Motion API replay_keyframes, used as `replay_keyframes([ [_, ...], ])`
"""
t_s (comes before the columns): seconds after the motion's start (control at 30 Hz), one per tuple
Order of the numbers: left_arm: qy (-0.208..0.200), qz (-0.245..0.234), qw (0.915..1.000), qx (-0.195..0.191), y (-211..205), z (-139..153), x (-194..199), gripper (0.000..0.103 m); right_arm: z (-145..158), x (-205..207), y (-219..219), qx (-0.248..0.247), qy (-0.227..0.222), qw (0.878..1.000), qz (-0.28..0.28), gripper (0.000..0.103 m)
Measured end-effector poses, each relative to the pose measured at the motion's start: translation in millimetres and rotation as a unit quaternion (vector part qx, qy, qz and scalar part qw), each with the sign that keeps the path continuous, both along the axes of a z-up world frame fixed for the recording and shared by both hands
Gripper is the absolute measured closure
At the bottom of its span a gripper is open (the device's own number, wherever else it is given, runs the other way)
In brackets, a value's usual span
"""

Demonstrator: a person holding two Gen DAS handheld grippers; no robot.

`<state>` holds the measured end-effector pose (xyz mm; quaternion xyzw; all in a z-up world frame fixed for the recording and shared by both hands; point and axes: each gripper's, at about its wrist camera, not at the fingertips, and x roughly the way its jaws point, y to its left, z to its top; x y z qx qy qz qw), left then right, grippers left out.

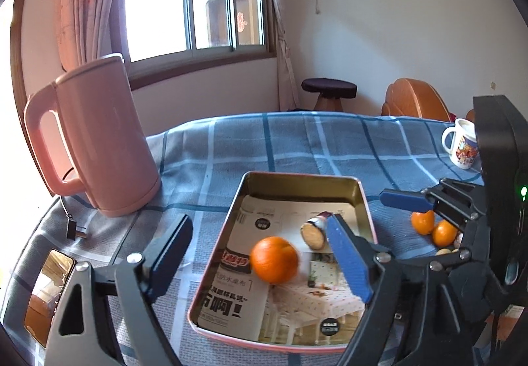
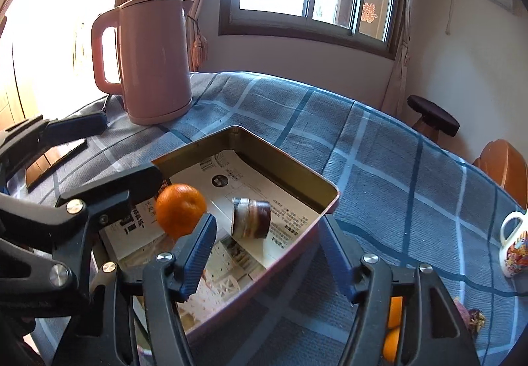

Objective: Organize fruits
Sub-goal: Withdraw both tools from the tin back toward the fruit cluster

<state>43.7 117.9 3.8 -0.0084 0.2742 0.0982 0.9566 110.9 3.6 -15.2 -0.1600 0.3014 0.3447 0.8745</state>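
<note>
Both the left gripper point(image 1: 260, 247) and right gripper point(image 2: 267, 237), jaws apart, hover empty; the blurred round orange point(image 1: 274, 259) may roll against the far cut brown tuber point(image 1: 314, 234) in the paper-lined metal tray point(image 1: 298, 183).

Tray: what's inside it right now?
The tray holds an orange and a small cut cylindrical item, both on printed paper lining the bottom. The right gripper finger hides part of the lining, so anything behind it can't be seen.
</note>
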Motion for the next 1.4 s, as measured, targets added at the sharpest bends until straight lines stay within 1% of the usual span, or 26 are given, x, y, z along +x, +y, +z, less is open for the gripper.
replay_keyframes([
  [0.13, -0.014, -0.008, 0.9998, -0.007, -10.2, 3.0, -7.6, 0.017, 1.7, -8.8, -13.7, -0.006, -0.012, 1.000, -0.005, 0.037],
  [0.2, -0.020, -0.009, 0.9997, -0.011, -14.8, 3.9, -10.5, 0.015, 3.0, -12.5, -23.3, -0.008, -0.018, 1.000, -0.011, 0.037],
  [0.27, -0.028, -0.010, 0.9994, -0.015, -20.7, 4.0, -12.4, 0.014, 4.4, -15.5, -34.0, -0.004, -0.021, 1.000, -0.018, 0.037],
  [0.33, -0.031, -0.015, 0.9993, -0.012, -29.5, 3.2, -12.3, 0.014, 5.1, -17.6, -43.0, 0.000, -0.023, 0.999, -0.025, 0.037],
  [0.43, -0.029, -0.019, 0.9994, -0.005, -42.9, 0.6, -12.5, 0.014, 5.2, -21.3, -57.5, 0.003, -0.024, 0.999, -0.037, 0.037],
  [0.53, -0.027, -0.030, 0.9991, -0.016, -52.5, -3.5, -15.6, 0.014, 6.0, -28.9, -77.0, 0.011, -0.022, 0.999, -0.048, 0.037],
  [0.63, -0.024, -0.040, 0.9987, -0.019, -63.2, -8.6, -17.8, 0.012, 7.1, -38.0, -101.1, 0.020, -0.020, 0.998, -0.058, 0.037],
  [0.83, -0.009, -0.064, 0.9978, -0.018, -89.9, -19.1, -15.6, 0.012, 3.7, -47.1, -145.0, 0.014, -0.015, 0.996, -0.085, 0.037],
  [0.97, 0.001, -0.077, 0.9969, -0.017, -102.8, -24.9, -14.7, 0.012, -2.6, -52.2, -168.9, 0.019, -0.003, 0.995, -0.100, 0.037],
  [1.1, 0.012, -0.088, 0.9960, -0.011, -114.4, -29.3, -12.7, 0.012, -17.2, -51.9, -180.2, 0.015, 0.023, 0.994, -0.103, 0.037],
  [1.2, 0.020, -0.092, 0.9955, -0.007, -119.2, -30.8, -9.9, 0.012, -25.4, -47.6, -181.7, 0.012, 0.043, 0.994, -0.105, 0.037],
  [1.3, 0.025, -0.095, 0.9952, -0.001, -123.4, -32.3, -8.6, 0.012, -29.1, -44.8, -179.4, 0.018, 0.061, 0.994, -0.093, 0.037],
  [1.4, 0.031, -0.096, 0.9949, -0.001, -124.5, -34.7, -6.3, 0.012, -33.4, -43.3, -175.0, 0.011, 0.071, 0.994, -0.084, 0.037],
])
